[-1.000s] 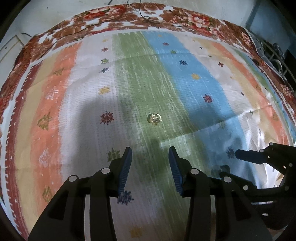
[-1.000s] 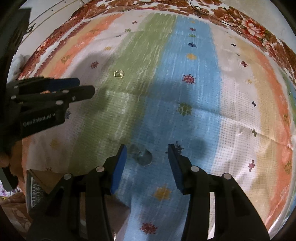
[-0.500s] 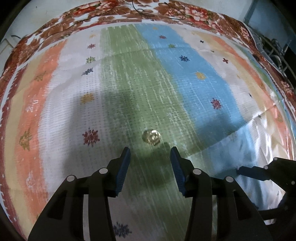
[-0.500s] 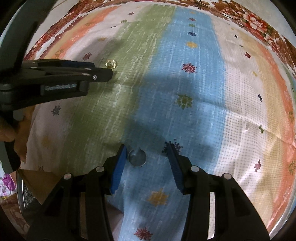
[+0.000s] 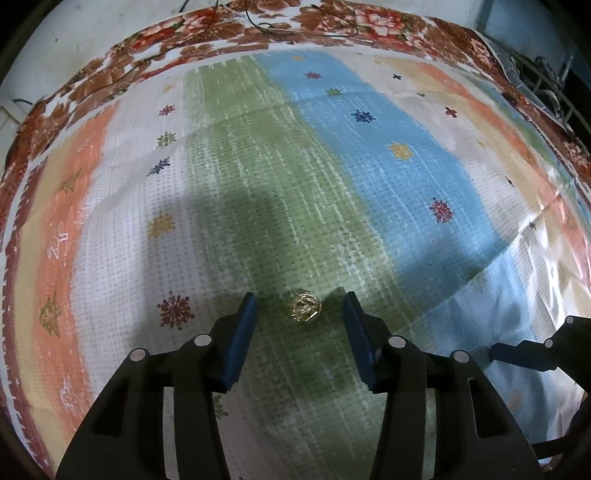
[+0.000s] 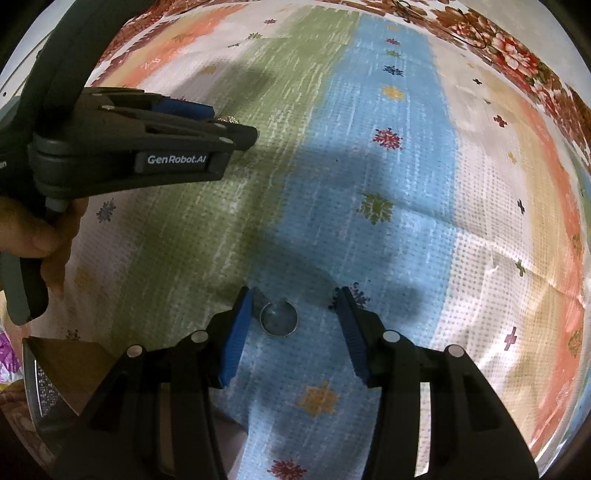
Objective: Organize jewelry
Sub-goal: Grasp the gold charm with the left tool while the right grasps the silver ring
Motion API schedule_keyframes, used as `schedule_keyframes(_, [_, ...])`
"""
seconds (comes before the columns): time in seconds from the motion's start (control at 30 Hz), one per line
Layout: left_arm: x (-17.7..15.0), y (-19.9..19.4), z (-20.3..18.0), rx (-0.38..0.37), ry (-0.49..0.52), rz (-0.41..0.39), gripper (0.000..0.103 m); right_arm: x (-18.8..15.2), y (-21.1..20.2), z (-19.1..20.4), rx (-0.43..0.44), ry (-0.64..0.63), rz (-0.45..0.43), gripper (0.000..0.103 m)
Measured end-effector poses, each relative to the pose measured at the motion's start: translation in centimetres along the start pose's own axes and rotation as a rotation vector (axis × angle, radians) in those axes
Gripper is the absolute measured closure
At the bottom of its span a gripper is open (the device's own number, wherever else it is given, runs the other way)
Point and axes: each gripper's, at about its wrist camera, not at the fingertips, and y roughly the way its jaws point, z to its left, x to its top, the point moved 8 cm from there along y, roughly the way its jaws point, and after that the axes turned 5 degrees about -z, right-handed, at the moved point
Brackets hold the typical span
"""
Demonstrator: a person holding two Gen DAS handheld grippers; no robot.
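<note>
A small gold ornate jewelry piece point(image 5: 305, 312) lies on the green stripe of the cloth. My left gripper point(image 5: 298, 308) is open, its blue fingertips on either side of the piece, not touching it. In the right wrist view the left gripper point(image 6: 236, 127) shows from the side with the gold piece point(image 6: 229, 119) just behind its tips. A silver open ring point(image 6: 277, 318) lies on the blue stripe. My right gripper point(image 6: 294, 302) is open around it, the ring close to the left finger.
A striped cloth point(image 5: 406, 192) with small flower marks covers the surface, over a red floral cloth point(image 5: 332, 22) at the far edge. A metal rack point(image 5: 546, 85) stands at the far right. A brown box corner point(image 6: 62, 369) lies at the near left.
My left gripper has moved forward until the gold piece sits between its fingertips. My right gripper has eased forward and the silver ring now lies between its fingers.
</note>
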Motion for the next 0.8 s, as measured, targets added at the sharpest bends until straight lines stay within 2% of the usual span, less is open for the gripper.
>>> schedule_keyframes(0.03, [0.0, -0.1, -0.1, 0.005, 0.001, -0.005, 0.066, 0.1, 0.1, 0.1, -0.003, -0.003, 0.000, 0.055])
schedule_keyframes(0.07, [0.1, -0.1, -0.1, 0.010, 0.002, -0.013, 0.082, 0.4, 0.4, 0.5, -0.008, -0.005, 0.001, 0.056])
schedule_keyframes(0.1, [0.1, -0.1, -0.2, 0.010, 0.008, -0.014, 0.088, 0.5, 0.5, 0.7, -0.007, -0.007, 0.002, 0.058])
schedule_keyframes(0.17, [0.1, 0.0, -0.4, 0.026, 0.027, -0.014, 0.088, 0.5, 0.5, 0.9, 0.007, -0.014, 0.004, 0.063])
schedule_keyframes(0.27, [0.1, 0.0, -0.4, 0.028, 0.031, -0.016, 0.088, 0.6, 0.4, 1.1, 0.027, -0.021, 0.004, 0.081])
schedule_keyframes(0.4, [0.0, -0.2, -0.2, 0.017, 0.017, -0.022, 0.088, 0.7, 0.3, 1.1, 0.025, -0.030, -0.001, 0.081])
schedule_keyframes(0.8, [-0.5, -2.0, 0.8, 0.053, -0.014, -0.028, 0.088, 1.0, -1.7, 0.9, 0.022, -0.019, -0.049, 0.081])
